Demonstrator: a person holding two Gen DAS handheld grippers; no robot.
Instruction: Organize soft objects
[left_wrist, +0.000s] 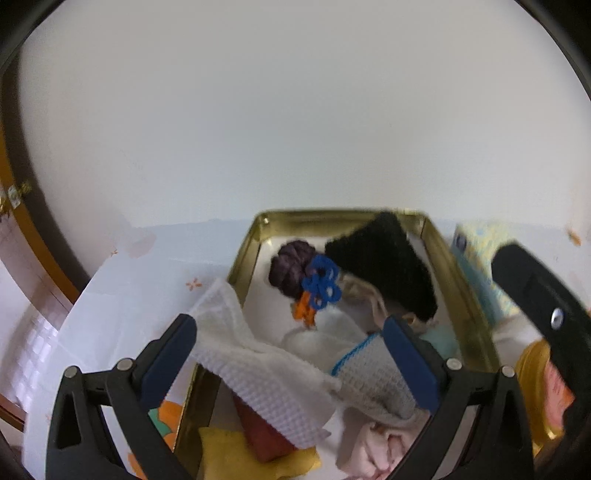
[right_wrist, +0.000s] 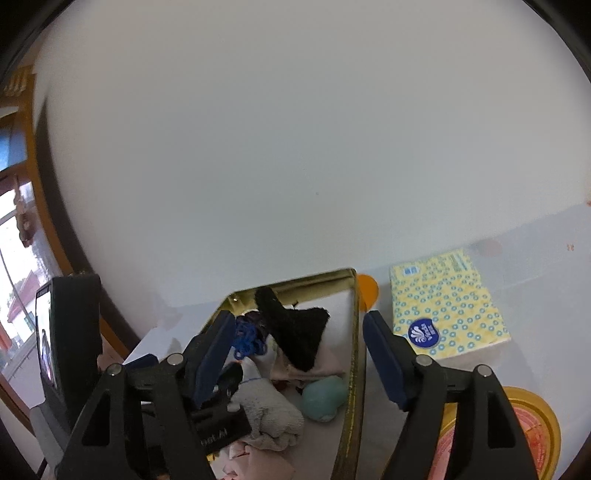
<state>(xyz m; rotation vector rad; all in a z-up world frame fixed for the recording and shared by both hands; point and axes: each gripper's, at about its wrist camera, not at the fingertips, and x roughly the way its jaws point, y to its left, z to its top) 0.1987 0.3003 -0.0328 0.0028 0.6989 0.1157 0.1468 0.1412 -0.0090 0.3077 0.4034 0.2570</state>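
Observation:
A gold tin tray (left_wrist: 463, 295) holds several soft things: a black knit piece (left_wrist: 384, 266), a purple yarn ball (left_wrist: 290, 267), a blue crochet flower (left_wrist: 321, 282) and a teal soft ball (right_wrist: 323, 398). A white waffle cloth (left_wrist: 266, 380) lies draped over the tray's left rim, between the spread fingers of my left gripper (left_wrist: 291, 354), which is open just above the tray. A grey waffle cloth (left_wrist: 373, 376) lies beside it. My right gripper (right_wrist: 299, 354) is open and empty, hovering over the tray's right rim (right_wrist: 356, 354).
A yellow patterned tissue pack (right_wrist: 448, 306) lies right of the tray. A round yellow lid with pink inside (right_wrist: 535, 435) sits at the near right. Red and yellow cushions (left_wrist: 258, 443) lie in the tray's near end. A white wall stands behind the table.

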